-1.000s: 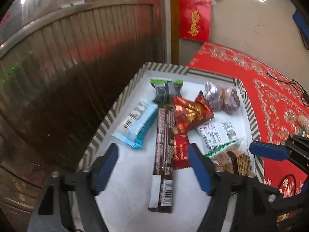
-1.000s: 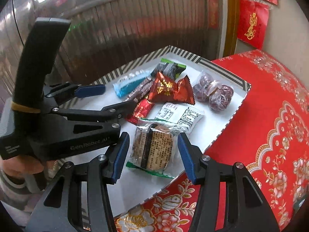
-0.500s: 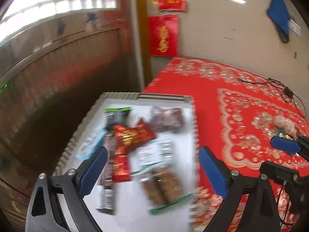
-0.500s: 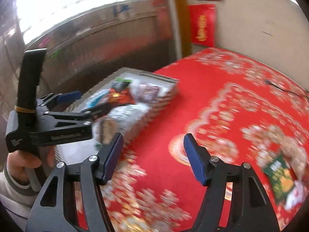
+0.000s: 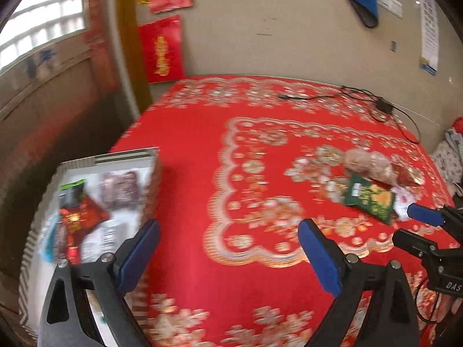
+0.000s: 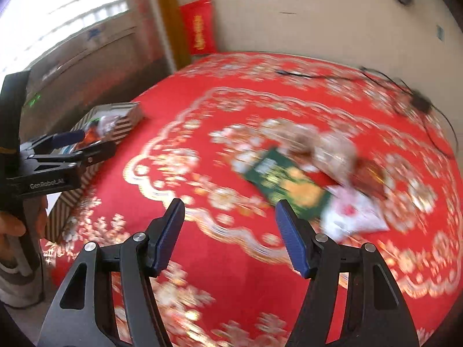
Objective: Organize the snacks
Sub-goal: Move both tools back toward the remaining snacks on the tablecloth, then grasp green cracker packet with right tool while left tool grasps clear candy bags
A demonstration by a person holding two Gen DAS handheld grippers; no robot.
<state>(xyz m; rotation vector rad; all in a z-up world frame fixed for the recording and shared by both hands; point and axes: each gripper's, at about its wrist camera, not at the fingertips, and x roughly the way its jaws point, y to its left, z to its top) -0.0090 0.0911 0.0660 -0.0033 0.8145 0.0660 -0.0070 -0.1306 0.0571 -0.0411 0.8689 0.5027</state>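
Note:
A striped box holds several snack packs at the left of the red patterned tablecloth; it also shows in the right wrist view. A loose pile of snacks lies at the right: a green packet, a clear bag of brownish pieces and a white packet. My left gripper is open and empty, above the cloth beside the box. My right gripper is open and empty, just short of the green packet.
A black cable with a small adapter runs along the far side of the table by the beige wall. Red paper decorations hang on the wall. A wooden panel wall stands at the left, behind the box.
Both grippers have swung right, away from the box of snacks and over the red cloth. The right gripper now faces the loose snack pile. Both stayed open and empty.

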